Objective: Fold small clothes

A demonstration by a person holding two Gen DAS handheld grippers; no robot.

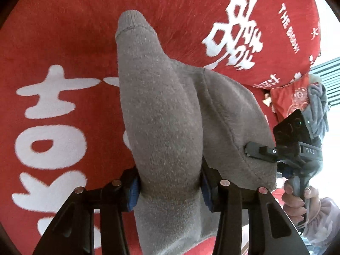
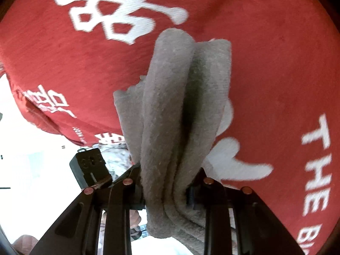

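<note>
Left gripper (image 1: pixel 170 182) and right gripper (image 2: pixel 167 182) both clenched on the grey sock (image 1: pixel 161 114), lifted over the red blanket (image 1: pixel 63 31), near its edge.

Sock (image 1: pixel 161 110) between left tool (image 1: pixel 169 188) fingers, over blanket (image 1: pixel 63 42), right tool (image 1: pixel 252 150) at its right edge

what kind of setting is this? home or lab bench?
Probably a home, likely a bed: a soft red blanket with white characters covers the surface, a red patterned cushion lies beyond it, and both grippers hold a grey knit sock.
</note>
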